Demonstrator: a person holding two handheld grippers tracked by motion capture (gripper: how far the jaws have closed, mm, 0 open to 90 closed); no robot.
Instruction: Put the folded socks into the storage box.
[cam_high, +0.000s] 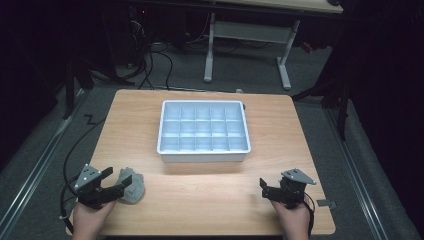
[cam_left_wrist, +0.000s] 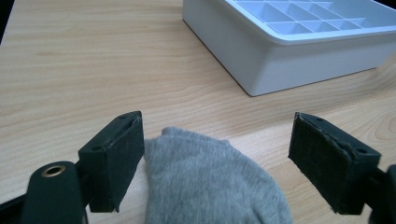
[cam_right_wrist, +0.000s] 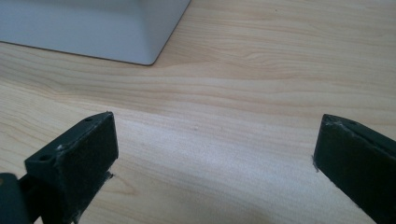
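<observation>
A grey sock (cam_high: 131, 185) lies bunched on the wooden table near its front left corner. My left gripper (cam_high: 116, 181) is open with its jaws on either side of the sock (cam_left_wrist: 205, 182), the left pad touching the fabric and the right pad apart from it. My right gripper (cam_high: 263, 189) is open at the front right with bare wood between its jaws (cam_right_wrist: 215, 158). A white tray (cam_high: 203, 155) divided into several compartments sits at the table's centre, beyond both grippers.
The tray's near wall (cam_left_wrist: 299, 65) stands ahead and to the right of the left gripper, and its corner (cam_right_wrist: 144, 51) lies ahead and left of the right gripper. Bare tabletop (cam_high: 200, 200) stretches between the two hands. Cables trail off the table's left edge (cam_high: 75, 150).
</observation>
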